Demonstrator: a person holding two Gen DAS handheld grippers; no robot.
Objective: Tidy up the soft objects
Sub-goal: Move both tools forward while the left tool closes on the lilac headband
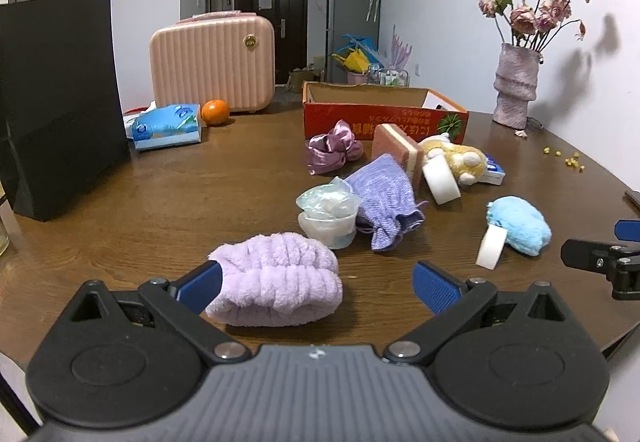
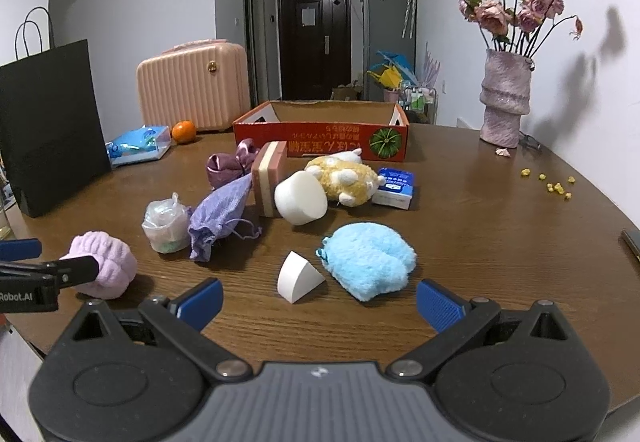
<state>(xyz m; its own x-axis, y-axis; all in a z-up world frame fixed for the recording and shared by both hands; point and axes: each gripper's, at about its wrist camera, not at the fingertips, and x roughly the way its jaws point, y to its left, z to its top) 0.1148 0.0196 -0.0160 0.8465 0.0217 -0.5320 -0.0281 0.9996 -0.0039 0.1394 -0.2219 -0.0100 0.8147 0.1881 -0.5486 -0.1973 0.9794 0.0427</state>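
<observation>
My left gripper (image 1: 318,286) is open, its fingers on either side of a fluffy lilac headband (image 1: 278,280) that lies against the left blue pad. My right gripper (image 2: 320,300) is open and holds nothing; just ahead of it lie a white wedge sponge (image 2: 298,278) and a fluffy blue pouch (image 2: 370,260). Further back sit a purple drawstring bag (image 2: 218,216), a clear bagged item (image 2: 166,224), a satin scrunchie (image 2: 228,164), a pink sponge block (image 2: 270,178), a white foam cylinder (image 2: 300,202) and a yellow plush toy (image 2: 346,178). An orange cardboard box (image 2: 320,136) stands open behind them.
On the brown table (image 2: 480,242) stand a black paper bag (image 2: 48,126), a pink case (image 2: 192,86), an orange (image 2: 184,131) and a tissue pack (image 2: 138,146) at the left. A vase of dried flowers (image 2: 506,98) and yellow crumbs (image 2: 554,184) are at the right; a small blue box (image 2: 396,188) lies by the plush.
</observation>
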